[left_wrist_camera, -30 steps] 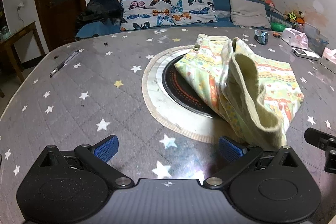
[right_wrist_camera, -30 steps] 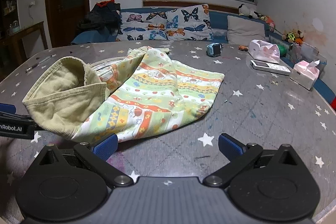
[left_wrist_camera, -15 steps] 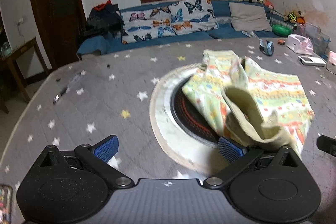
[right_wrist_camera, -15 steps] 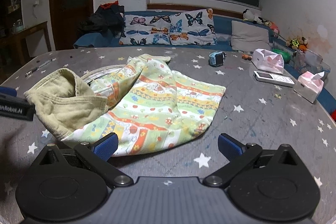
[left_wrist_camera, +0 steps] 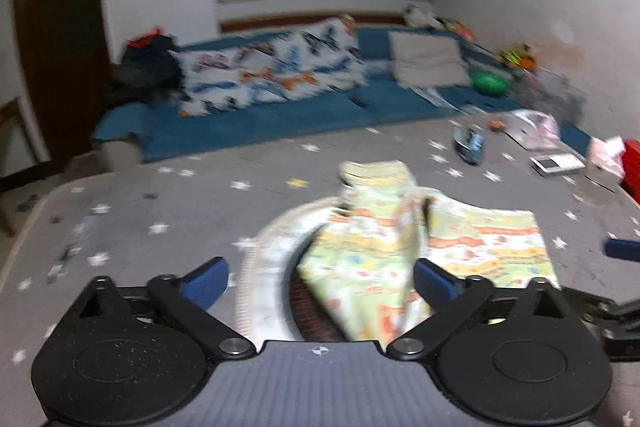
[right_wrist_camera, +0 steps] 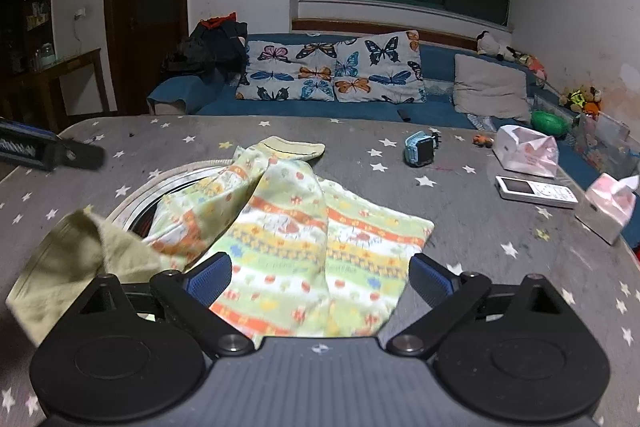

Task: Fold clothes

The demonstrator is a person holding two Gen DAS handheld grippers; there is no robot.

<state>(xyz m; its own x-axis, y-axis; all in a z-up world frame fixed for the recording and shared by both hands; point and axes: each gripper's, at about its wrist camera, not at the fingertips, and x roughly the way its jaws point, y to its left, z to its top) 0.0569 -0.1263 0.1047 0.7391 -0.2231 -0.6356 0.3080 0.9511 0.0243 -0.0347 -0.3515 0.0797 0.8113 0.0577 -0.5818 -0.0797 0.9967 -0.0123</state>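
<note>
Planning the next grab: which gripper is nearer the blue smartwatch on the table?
Right. The right gripper sits over the patterned garment, with the blue smartwatch ahead and slightly right. The left gripper is farther left, across the garment.

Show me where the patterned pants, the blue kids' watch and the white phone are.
patterned pants (right_wrist_camera: 304, 251), right wrist view, middle of the striped fabric.
blue kids' watch (right_wrist_camera: 420, 148), right wrist view, its screen face.
white phone (right_wrist_camera: 536, 191), right wrist view, centre of its body.

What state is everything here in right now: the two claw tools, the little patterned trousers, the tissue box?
Left gripper: open, holding nothing.
Right gripper: open, holding nothing.
Patterned trousers: unfolded, rumpled, waistband turned up.
Tissue box: open, tissue sticking out.
Smartwatch: lying on the table.
</note>
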